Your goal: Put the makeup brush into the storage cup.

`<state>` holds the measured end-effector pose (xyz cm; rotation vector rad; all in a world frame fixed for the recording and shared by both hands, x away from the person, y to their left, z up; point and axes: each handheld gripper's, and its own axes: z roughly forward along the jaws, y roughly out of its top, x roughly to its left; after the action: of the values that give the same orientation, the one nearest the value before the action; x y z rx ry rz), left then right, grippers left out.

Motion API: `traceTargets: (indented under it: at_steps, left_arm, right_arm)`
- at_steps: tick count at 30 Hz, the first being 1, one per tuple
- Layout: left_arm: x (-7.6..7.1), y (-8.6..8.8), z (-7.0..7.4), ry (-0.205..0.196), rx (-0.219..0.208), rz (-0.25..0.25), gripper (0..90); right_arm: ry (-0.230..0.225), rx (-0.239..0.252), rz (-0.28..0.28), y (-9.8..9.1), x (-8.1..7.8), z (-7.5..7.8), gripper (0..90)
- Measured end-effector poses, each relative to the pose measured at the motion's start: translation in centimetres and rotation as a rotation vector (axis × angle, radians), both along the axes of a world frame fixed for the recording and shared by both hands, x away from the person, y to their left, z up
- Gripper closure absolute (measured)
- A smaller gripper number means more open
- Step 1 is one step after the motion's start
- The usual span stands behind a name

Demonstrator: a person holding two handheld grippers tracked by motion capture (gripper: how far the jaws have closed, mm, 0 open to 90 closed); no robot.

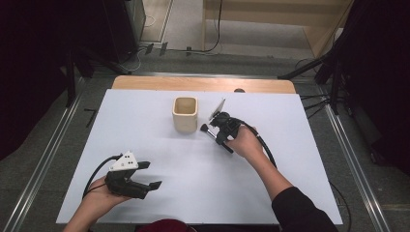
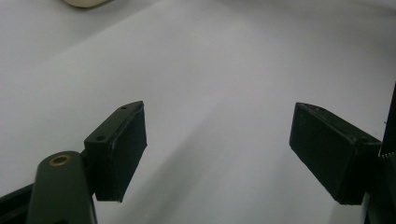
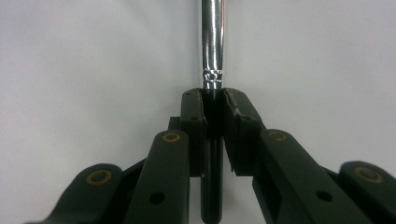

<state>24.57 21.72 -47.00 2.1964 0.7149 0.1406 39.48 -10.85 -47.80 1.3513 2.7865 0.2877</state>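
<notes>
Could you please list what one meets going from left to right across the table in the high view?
Left tongs → beige square cup → makeup brush → right tongs, shut on the brush.

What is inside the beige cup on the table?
The beige cup stands open, and its visible inside looks empty: pale walls, nothing sticking out. Its near wall hides the bottom. The brush lies outside it, held by the right tongs.

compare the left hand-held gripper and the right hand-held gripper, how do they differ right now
The left hand-held gripper has its jaws wide apart with nothing between them; the right hand-held gripper is shut on a brush, clamping its black handle just below the silver ferrule. The left one sits near the front edge of the white table, far from the cream cup; the right one is just beside the cup. Both are black, each held in one hand.
</notes>
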Motion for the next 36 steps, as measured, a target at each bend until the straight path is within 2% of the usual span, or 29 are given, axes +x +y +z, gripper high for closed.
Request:
traceTargets:
  at_steps: [5, 10, 21, 26, 32, 36]
  left_arm:
    - [0.0, 0.0, 0.0, -0.001, 0.005, 0.0, 19.8]
    - [0.0, 0.0, 0.0, 0.003, 0.005, 0.01, 20.5]
    - [0.1, 0.0, 0.0, 0.014, 0.003, 0.022, 20.2]
    - [0.3, 0.2, 0.2, 0.018, -0.023, 0.052, 20.2]
    - [0.3, 0.1, 0.2, 0.023, -0.023, 0.05, 20.4]
    - [0.4, 0.1, 0.2, 0.04, -0.028, 0.063, 20.4]
  right_arm:
    - [0.003, 0.027, -0.023, -0.8, 0.0, 0.8, 80.5]
    - [-0.013, 0.055, -0.016, -1.4, -0.6, 2.0, 80.6]
    - [-0.01, 0.109, -0.016, -2.3, -2.2, 4.0, 80.5]
    - [-0.006, 0.14, -0.012, -2.4, -3.0, 4.5, 80.5]
    - [0.003, 0.18, -0.003, -2.8, -4.0, 4.5, 80.6]
    - [0.005, 0.201, 0.012, -3.2, -4.8, 4.3, 80.5]
